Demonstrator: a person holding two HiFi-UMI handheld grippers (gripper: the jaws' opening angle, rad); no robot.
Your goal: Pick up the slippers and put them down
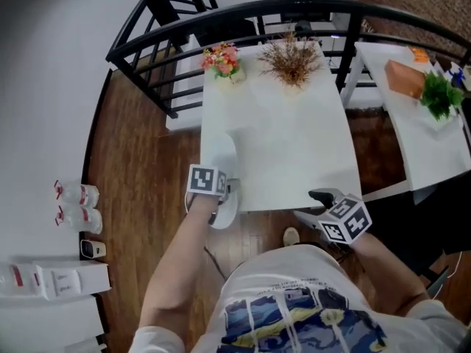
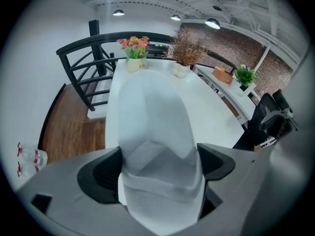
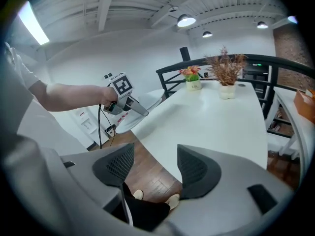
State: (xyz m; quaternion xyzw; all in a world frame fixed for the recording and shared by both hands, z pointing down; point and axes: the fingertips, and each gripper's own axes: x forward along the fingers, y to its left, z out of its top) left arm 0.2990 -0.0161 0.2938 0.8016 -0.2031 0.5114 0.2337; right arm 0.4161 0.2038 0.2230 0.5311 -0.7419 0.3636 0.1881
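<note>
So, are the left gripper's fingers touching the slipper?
Touching. The left gripper view shows both fingers pressed against the sides of the white slipper, pinching it.

One plain white slipper (image 2: 156, 127) shows, long with a rounded far tip. Its near end is clamped between the jaws of the left gripper (image 2: 158, 167). The far tip points to 12 o'clock. The slipper sits at the 7 o'clock corner of the table (image 1: 294, 145), partly past the edge.
</note>
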